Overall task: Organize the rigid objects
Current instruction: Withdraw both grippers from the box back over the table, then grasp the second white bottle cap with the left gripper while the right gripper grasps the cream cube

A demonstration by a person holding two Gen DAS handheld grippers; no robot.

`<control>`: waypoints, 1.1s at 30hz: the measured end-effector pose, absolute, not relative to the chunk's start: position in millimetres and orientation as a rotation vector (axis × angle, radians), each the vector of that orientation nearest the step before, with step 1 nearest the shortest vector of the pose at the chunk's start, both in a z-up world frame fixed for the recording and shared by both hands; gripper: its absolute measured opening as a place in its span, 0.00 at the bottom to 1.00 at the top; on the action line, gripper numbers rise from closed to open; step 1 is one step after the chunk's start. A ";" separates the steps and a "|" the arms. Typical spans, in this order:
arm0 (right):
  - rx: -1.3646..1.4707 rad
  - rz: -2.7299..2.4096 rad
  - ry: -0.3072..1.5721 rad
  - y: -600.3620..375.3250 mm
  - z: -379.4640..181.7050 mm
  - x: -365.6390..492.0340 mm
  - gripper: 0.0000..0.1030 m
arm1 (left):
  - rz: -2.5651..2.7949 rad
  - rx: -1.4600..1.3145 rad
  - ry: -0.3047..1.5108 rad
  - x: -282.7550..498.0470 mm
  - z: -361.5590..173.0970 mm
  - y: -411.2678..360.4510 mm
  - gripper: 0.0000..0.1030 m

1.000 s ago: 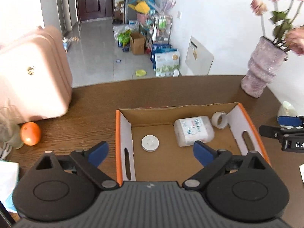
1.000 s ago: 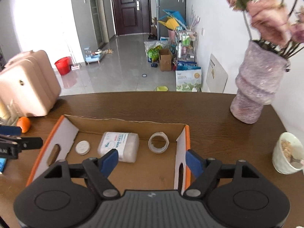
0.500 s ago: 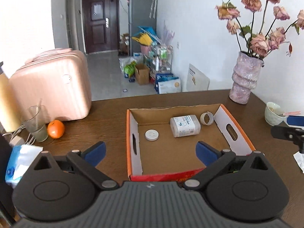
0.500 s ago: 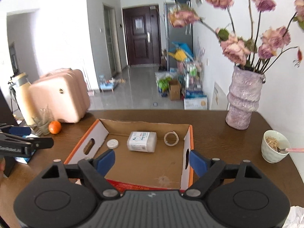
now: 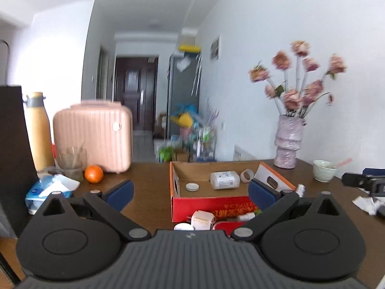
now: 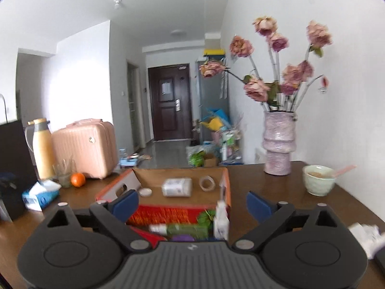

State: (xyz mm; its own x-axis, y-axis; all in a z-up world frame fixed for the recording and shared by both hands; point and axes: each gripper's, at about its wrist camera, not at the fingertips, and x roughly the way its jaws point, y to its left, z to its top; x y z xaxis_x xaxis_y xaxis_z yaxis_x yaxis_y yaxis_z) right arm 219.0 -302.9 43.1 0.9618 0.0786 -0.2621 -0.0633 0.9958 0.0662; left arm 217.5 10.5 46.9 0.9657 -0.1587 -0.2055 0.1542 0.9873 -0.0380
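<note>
A cardboard box point(image 5: 209, 203) with a red front and orange rim stands on the brown table; it also shows in the right wrist view point(image 6: 168, 214). Inside lie a white bottle point(image 5: 225, 180), a tape roll point(image 5: 247, 175) and a white round lid point(image 5: 192, 187). Several small items lie in front of the box: a white cube-like container point(image 5: 201, 219), a small white bottle point(image 6: 221, 219) and a green tube point(image 6: 185, 230). My left gripper point(image 5: 190, 190) is open and empty, pulled back from the box. My right gripper point(image 6: 192, 203) is open and empty, also behind the box front.
A pink case point(image 5: 93, 134), a yellow flask point(image 5: 39, 132), a glass point(image 5: 72, 162), an orange point(image 5: 93, 174) and a tissue pack point(image 5: 48, 190) stand at the left. A vase of flowers point(image 6: 279, 144) and a bowl point(image 6: 317, 179) stand at the right. Crumpled paper point(image 6: 365, 236) lies near right.
Both grippers have pulled back and tilted up from above the box. The box front and the loose items before it have come into view. Both stay open.
</note>
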 end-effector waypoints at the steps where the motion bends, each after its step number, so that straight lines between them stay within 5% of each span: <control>1: 0.064 0.072 0.278 -300.3 34.0 208.4 0.95 | -0.137 -0.009 0.188 204.5 41.0 10.0 1.00; 13: 0.049 0.091 0.213 -287.0 -8.9 120.1 0.96 | -0.064 0.058 0.184 106.4 -15.9 4.7 1.00; 27: 0.016 0.062 0.251 -284.2 -31.3 131.8 0.98 | -0.147 0.032 0.349 159.9 -29.8 -13.3 1.00; 33: -0.018 0.120 0.346 -283.2 -35.9 175.2 0.78 | -0.163 0.011 0.418 206.1 -37.0 -13.0 1.00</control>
State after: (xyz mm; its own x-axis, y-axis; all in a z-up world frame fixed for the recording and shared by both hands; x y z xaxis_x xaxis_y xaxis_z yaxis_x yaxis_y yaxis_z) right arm 175.2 -283.2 -35.9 0.9336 0.1146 -0.3394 -0.1206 0.9927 0.0032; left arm 206.1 -13.0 -37.0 0.9008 -0.1553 -0.4054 0.1597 0.9869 -0.0231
